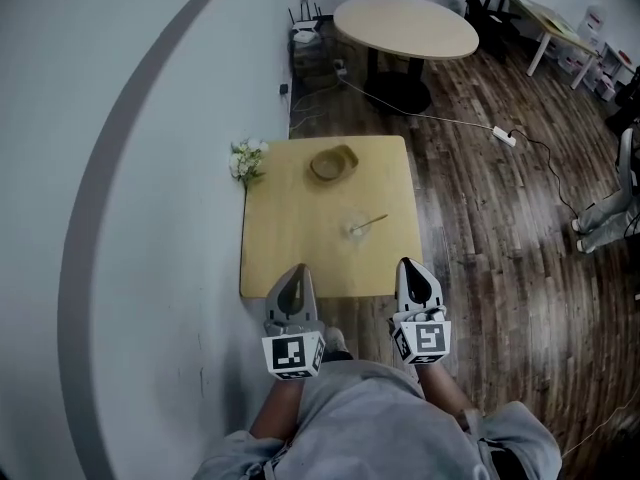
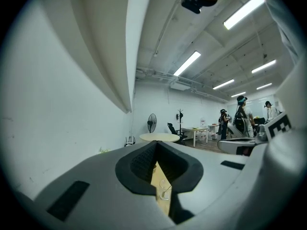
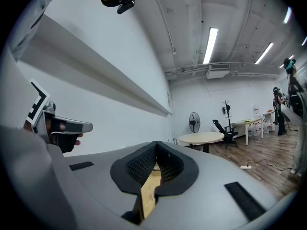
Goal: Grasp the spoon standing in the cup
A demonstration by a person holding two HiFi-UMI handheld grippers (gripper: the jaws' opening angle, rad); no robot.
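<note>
A clear glass cup (image 1: pixel 356 230) stands on the small wooden table (image 1: pixel 290 238), right of its middle. A spoon (image 1: pixel 373 222) leans in the cup, its handle pointing right. Both grippers hang at the table's near edge, well short of the cup. My left gripper (image 1: pixel 298 269) has its jaws together and holds nothing. My right gripper (image 1: pixel 405 264) is also shut and empty. In the left gripper view the cup (image 2: pixel 164 189) shows through the slit below the closed jaws of the left gripper (image 2: pixel 156 145). In the right gripper view only a strip of the table (image 3: pixel 146 195) shows below the right gripper (image 3: pixel 156 145).
A wooden bowl (image 1: pixel 333 163) sits at the table's far side, and a bunch of white flowers (image 1: pixel 246 158) at its far left corner by the wall. Beyond stand a round table (image 1: pixel 405 23) and a power strip with its cable (image 1: pixel 505 136) on the wood floor. People (image 2: pixel 242 119) stand far off.
</note>
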